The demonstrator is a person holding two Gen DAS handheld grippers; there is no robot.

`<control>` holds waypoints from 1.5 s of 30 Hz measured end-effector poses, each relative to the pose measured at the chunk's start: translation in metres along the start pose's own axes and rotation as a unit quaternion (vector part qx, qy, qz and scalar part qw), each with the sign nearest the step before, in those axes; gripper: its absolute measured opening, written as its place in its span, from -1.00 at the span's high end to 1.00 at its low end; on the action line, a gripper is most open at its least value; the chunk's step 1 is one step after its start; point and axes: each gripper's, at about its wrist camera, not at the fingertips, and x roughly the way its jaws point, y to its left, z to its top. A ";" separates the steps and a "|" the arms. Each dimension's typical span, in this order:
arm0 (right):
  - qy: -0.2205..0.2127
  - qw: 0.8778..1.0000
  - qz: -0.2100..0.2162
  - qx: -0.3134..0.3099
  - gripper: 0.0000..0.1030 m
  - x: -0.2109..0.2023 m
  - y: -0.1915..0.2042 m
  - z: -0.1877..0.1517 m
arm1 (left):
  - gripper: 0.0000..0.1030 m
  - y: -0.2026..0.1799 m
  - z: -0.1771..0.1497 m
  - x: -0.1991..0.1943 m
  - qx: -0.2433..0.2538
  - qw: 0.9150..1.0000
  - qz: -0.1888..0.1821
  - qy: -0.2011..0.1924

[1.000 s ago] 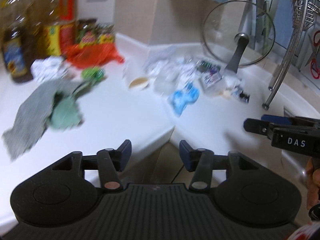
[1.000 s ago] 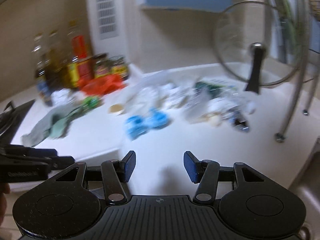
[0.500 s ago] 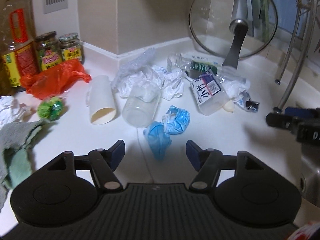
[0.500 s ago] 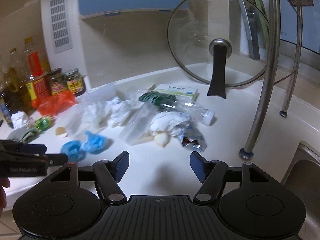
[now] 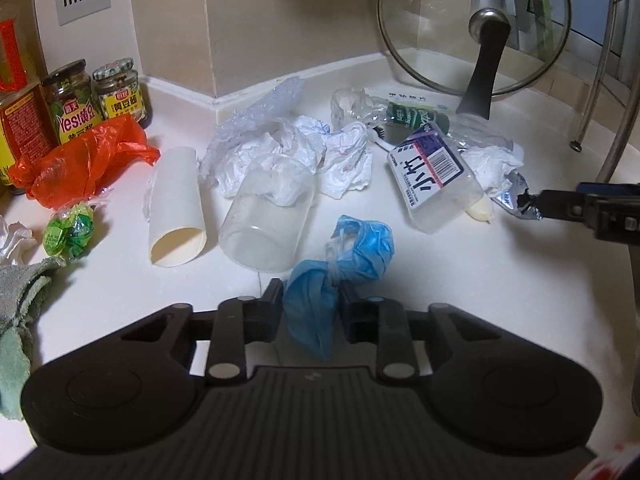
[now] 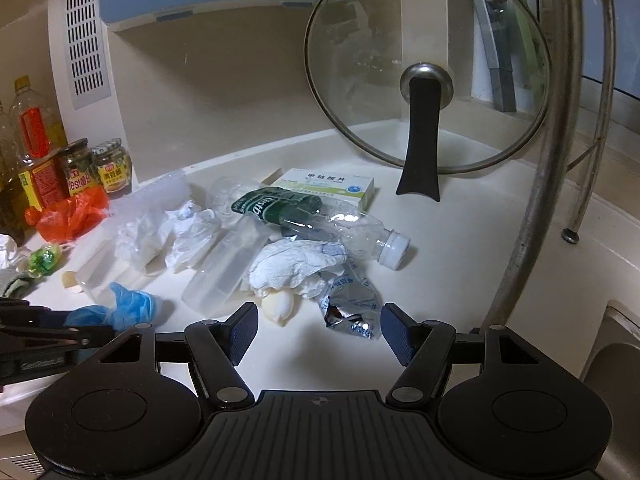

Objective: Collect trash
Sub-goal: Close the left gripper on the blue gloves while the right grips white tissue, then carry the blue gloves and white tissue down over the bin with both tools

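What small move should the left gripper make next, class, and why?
Probably finish closing, then lift. The left gripper has its jaws closing around the crumpled blue glove, whose near end already lies between the fingers on the white counter. Nothing else sits in the gap, so a firm pinch should take it alone.

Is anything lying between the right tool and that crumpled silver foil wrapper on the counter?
Nothing visible does. The right tool is open, and the silver foil wrapper lies just ahead of its fingertips on bare counter. A pale, rounded scrap sits just left of the wrapper.
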 end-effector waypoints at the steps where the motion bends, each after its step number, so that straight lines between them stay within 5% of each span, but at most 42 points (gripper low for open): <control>1: 0.001 1.000 0.002 0.002 -0.32 0.003 -0.001 0.000 | 0.54 0.000 0.000 -0.002 -0.002 1.000 -0.002 -0.002; 10: -0.005 1.000 0.019 -0.002 -0.32 0.026 0.000 0.011 | 0.56 0.003 -0.001 -0.027 -0.033 0.999 -0.014 -0.013; 24: -0.002 0.994 0.038 0.106 -0.30 0.063 -0.019 0.030 | 0.56 0.012 -0.010 -0.038 -0.046 0.999 -0.003 -0.009; 26: -0.005 0.995 0.036 0.096 0.11 0.062 -0.016 0.029 | 0.56 0.014 -0.011 -0.040 -0.045 0.999 -0.001 -0.010; 31: -0.012 0.996 0.032 0.082 0.60 0.056 -0.007 0.026 | 0.56 0.016 -0.013 -0.043 -0.046 0.999 -0.003 -0.010; 45: -0.059 0.997 0.025 0.049 0.71 -0.011 0.015 0.019 | 0.56 0.013 -0.025 -0.071 -0.048 0.998 -0.024 -0.029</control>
